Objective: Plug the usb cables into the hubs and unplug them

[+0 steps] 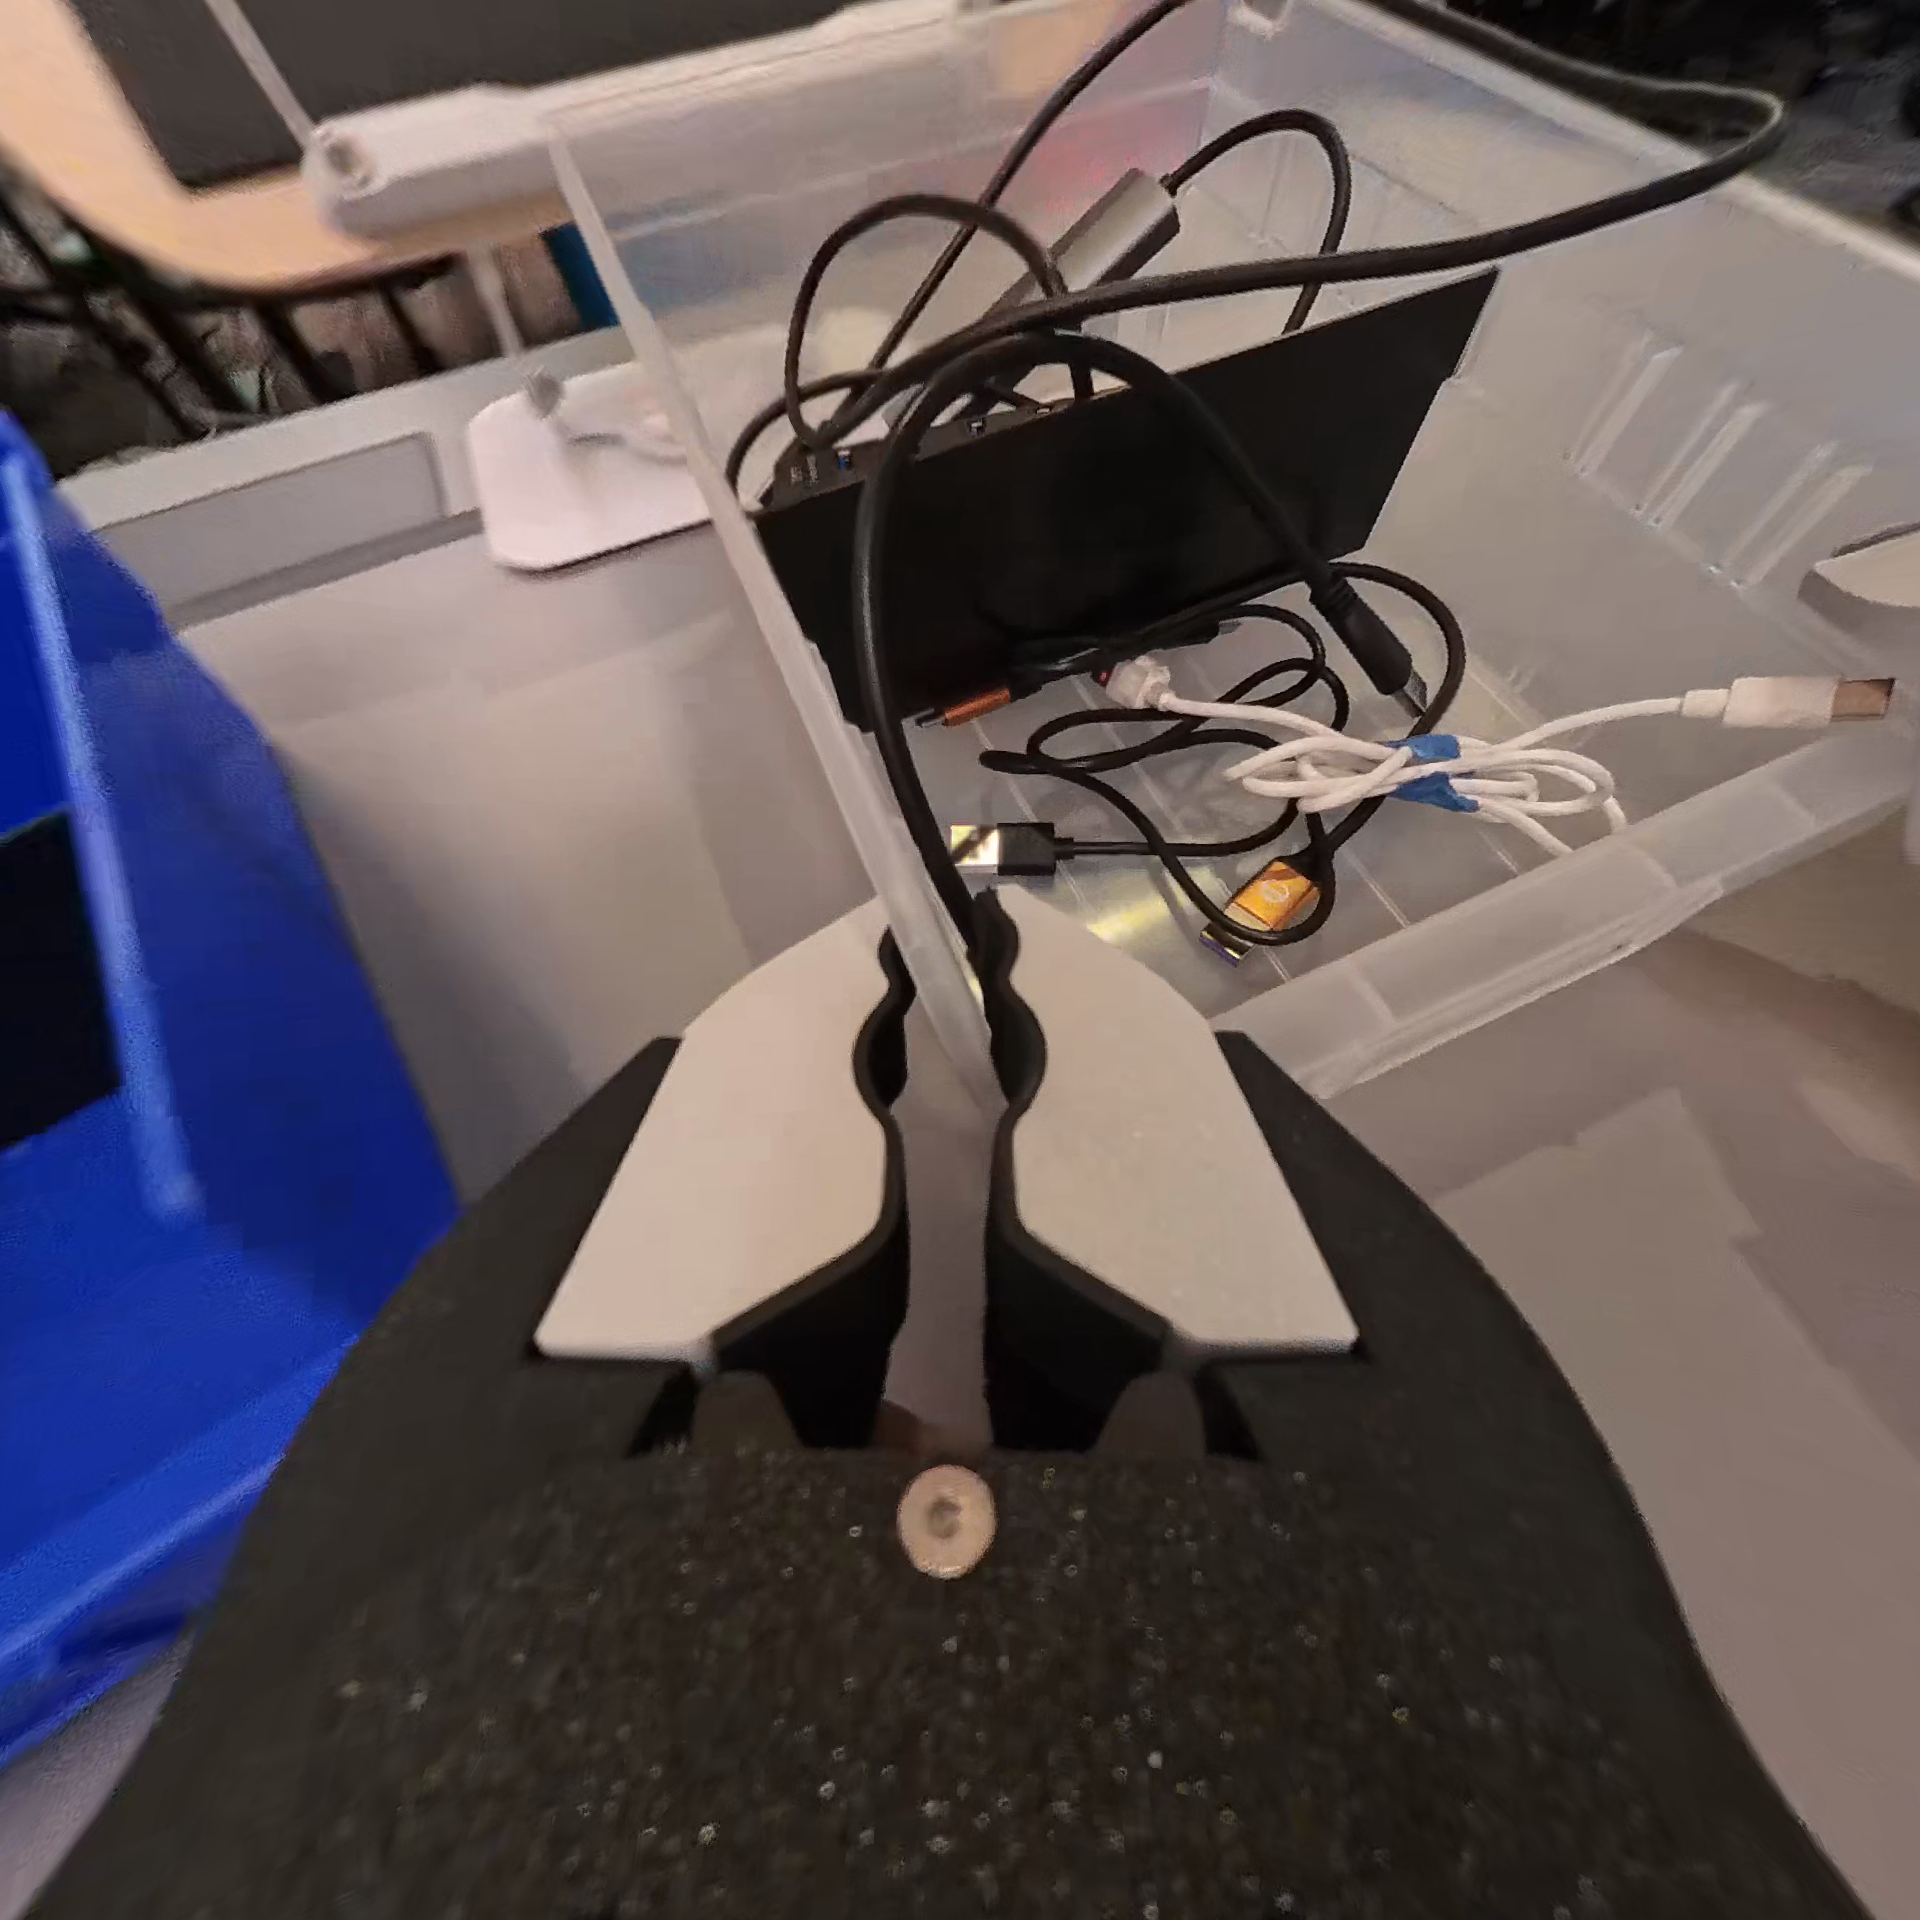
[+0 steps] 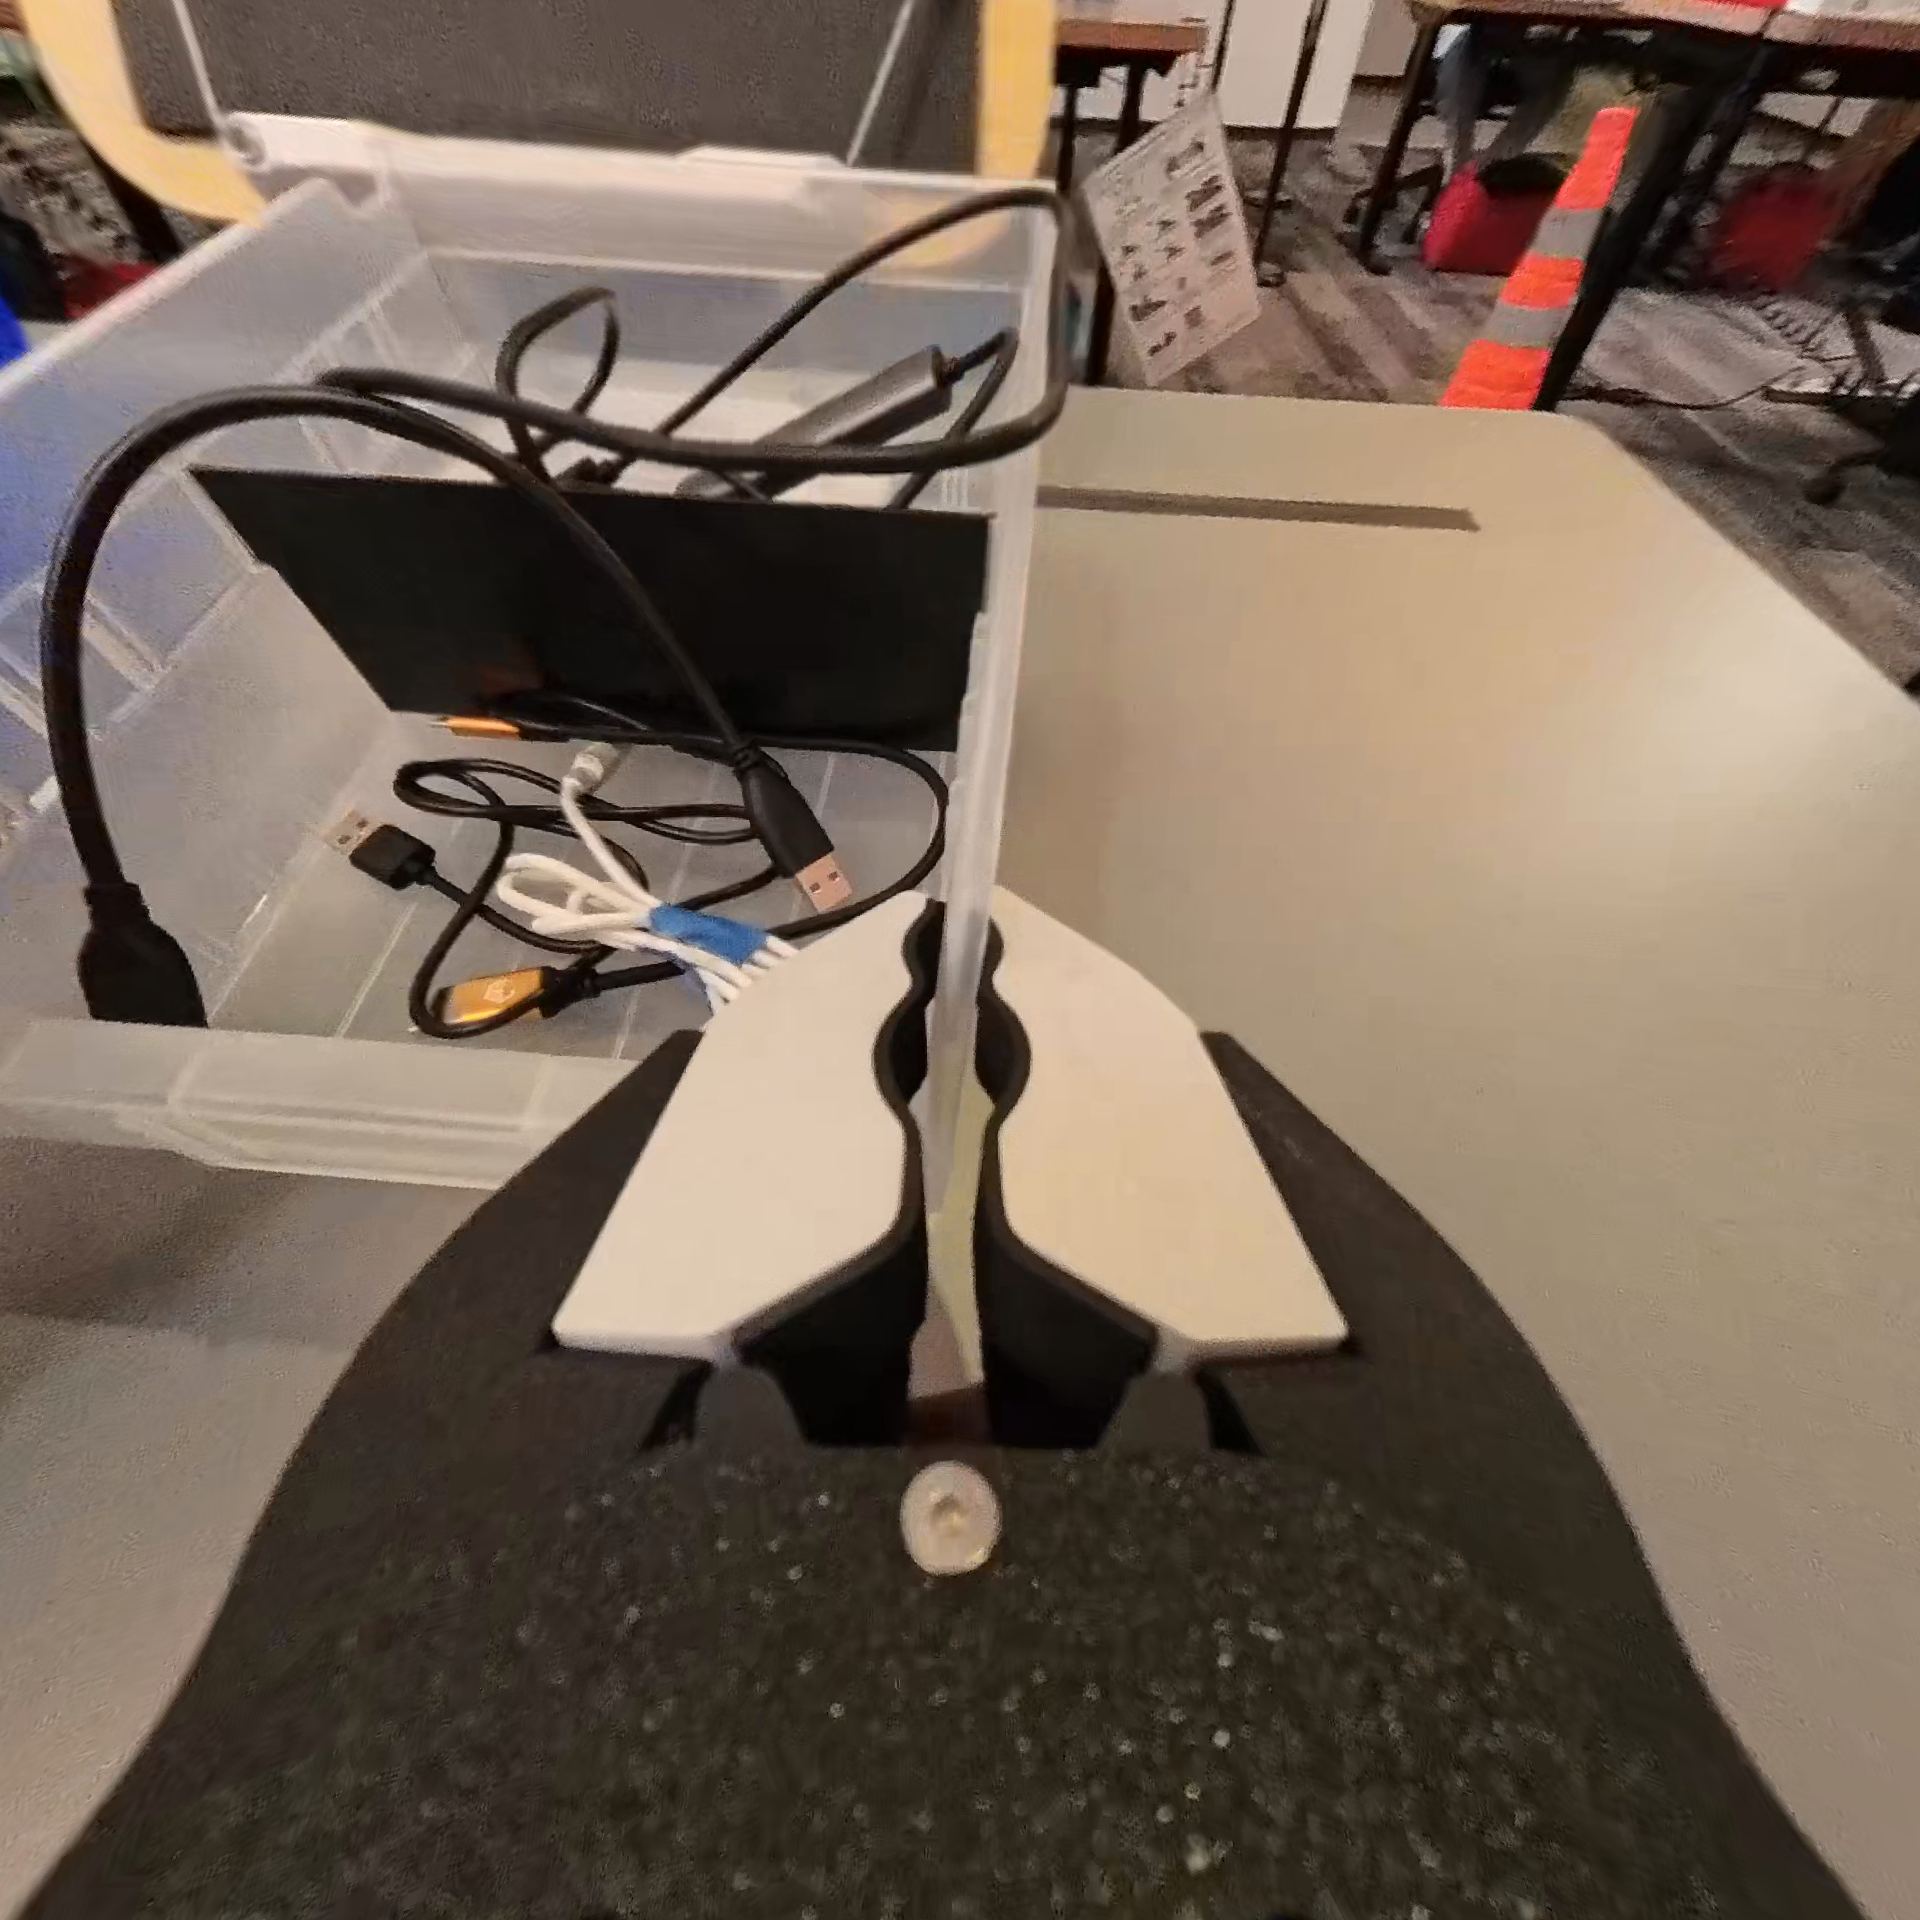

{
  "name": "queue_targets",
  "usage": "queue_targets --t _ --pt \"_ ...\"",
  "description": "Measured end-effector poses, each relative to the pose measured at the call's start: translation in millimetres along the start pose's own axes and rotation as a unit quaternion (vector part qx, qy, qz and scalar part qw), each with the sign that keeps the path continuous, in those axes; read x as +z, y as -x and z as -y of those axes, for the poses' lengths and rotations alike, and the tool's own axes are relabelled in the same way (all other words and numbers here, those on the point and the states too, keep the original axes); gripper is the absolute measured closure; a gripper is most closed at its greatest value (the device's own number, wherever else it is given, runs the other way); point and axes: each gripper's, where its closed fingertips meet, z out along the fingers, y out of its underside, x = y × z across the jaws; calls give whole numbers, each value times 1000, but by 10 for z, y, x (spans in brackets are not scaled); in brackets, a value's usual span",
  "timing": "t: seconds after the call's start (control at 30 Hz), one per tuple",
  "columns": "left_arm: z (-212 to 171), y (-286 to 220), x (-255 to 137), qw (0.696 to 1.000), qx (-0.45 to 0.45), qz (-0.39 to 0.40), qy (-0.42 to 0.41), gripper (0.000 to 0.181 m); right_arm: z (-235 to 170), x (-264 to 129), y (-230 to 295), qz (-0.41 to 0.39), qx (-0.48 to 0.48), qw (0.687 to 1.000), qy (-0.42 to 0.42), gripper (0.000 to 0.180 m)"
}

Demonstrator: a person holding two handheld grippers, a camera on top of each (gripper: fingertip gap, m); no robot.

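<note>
A clear plastic bin stands on the table and holds the hubs and cables. My left gripper is shut on the bin's left wall. My right gripper is shut on the bin's right wall. Inside, a black hub sits on an upright black panel, with a silver hub behind. Loose on the floor lie a white cable bundle taped blue, an orange plug and black USB plugs. The right wrist view shows the panel, bundle and orange plug.
A blue bin stands close to the left. A white stand base sits behind it. The grey table stretches to the right. A thick black cable arches over the bin's near rim. An orange cone stands on the floor.
</note>
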Motion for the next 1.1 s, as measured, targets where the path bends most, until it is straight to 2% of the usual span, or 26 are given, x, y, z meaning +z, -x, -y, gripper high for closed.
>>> queue_targets --t 0.13,0.23,0.3,0.33,0.4,0.47,0.6,0.67,0.73,0.87,0.93,1.03,1.1 --pt "-217 216 -85 999 -31 11 16 168 -79 161 313 37 -21 999 27 177" --pt "-246 237 -107 1000 3 8 26 163 -92 238 353 47 -18 998 26 176" --pt "-194 202 -189 1000 2 -6 4 156 -97 259 365 65 -13 998 19 176" --pt "-148 175 -272 1000 -10 -21 -17 153 -97 248 359 72 -22 997 18 174" --pt "-78 234 -507 997 -38 -32 -56 147 -107 181 321 80 -53 995 14 154" --pt "-34 564 -813 993 -65 4 -95 145 -142 65 289 94 -83 992 6 144" --pt "-274 1829 -1477 968 -162 144 -126 138 -156 -118 116 79 -134 988 -17 139" --pt "-582 2352 -1652 957 -203 183 -96 131 -158 -163 39 65 -147 987 -23 139" --pt "-825 2610 -1693 954 -230 187 -51 114 -181 -204 5 60 -156 986 -24 140" --pt "-893 2730 -1452 962 -207 174 -26 128 -230 -308 27 55 -185 981 -28 140" --pt "-960 2674 -1222 972 -181 151 16 152 -224 -384 130 68 -205 976 -42 141" --pt "-976 2698 -1118 973 -161 162 35 173 -170 -538 447 120 -204 969 -72 146" --pt "-988 2699 -1133 970 -167 173 40 175 -85 -640 755 166 -164 969 -86 146"
